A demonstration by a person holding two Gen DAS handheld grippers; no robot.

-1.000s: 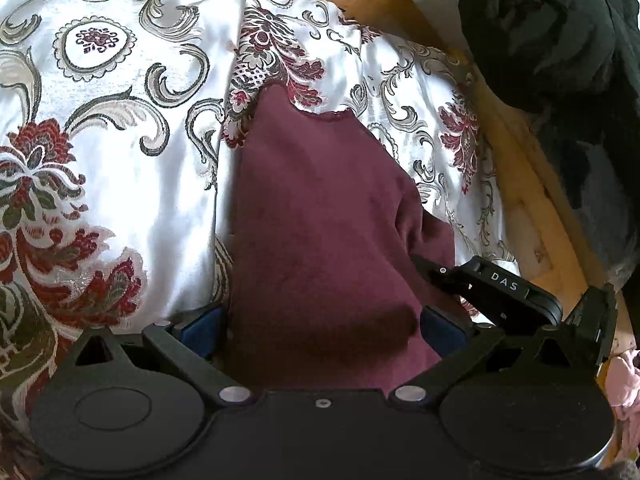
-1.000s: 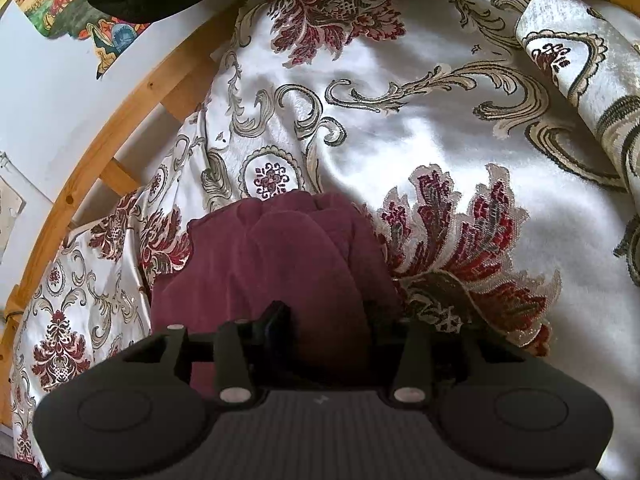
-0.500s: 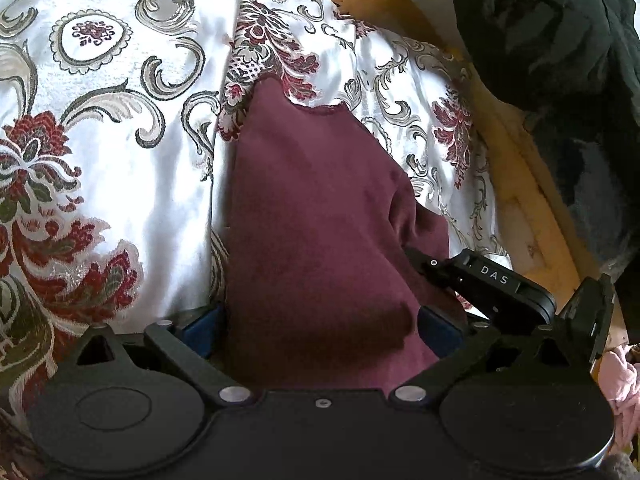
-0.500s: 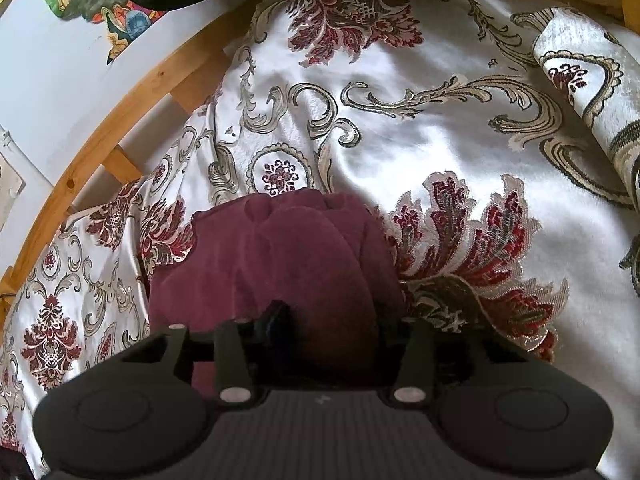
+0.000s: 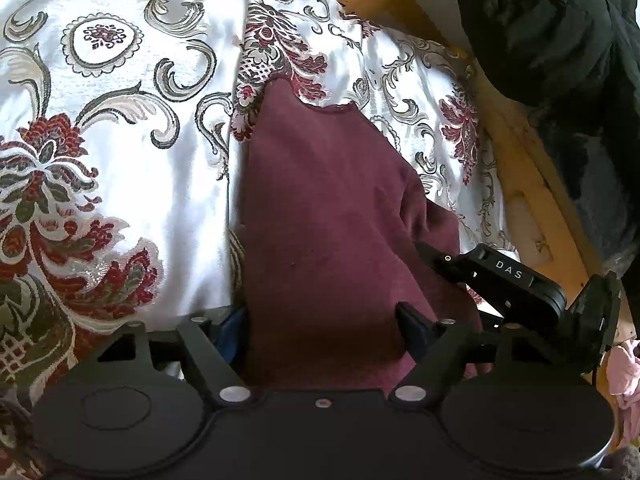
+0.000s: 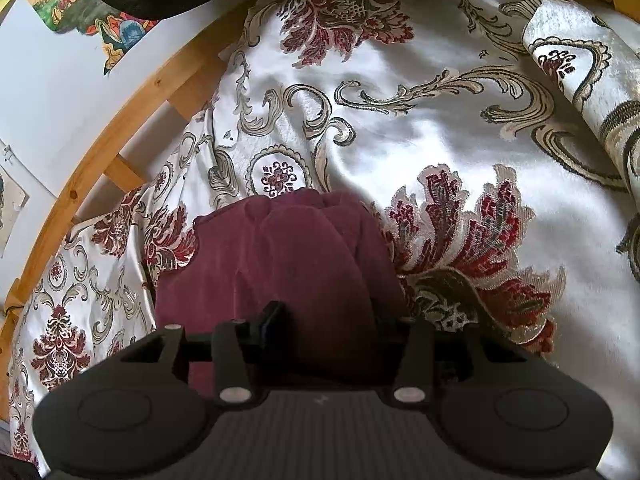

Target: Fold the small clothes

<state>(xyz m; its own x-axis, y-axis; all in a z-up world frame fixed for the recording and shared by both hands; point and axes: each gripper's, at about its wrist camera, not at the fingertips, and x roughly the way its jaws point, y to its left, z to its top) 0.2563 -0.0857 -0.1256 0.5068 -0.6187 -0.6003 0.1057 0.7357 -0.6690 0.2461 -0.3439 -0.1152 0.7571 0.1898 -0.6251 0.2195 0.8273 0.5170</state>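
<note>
Maroon garment point(image 5: 320, 216) bunched on bedspread

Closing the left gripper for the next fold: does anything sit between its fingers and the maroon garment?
Nothing visible does. The maroon garment already lies directly between the fingers of the left gripper, whose jaws have just been closing around it. The right gripper sits at the cloth's right edge, outside that gap, on the patterned bedspread.

A maroon garment point(image 5: 328, 220) lies at frame centre on a white floral bedspread point(image 5: 120, 140). The left gripper point(image 5: 320, 324) at the bottom straddles its near edge, jaws just closing around it. The right gripper point(image 5: 500, 280) enters from the lower right.
</note>
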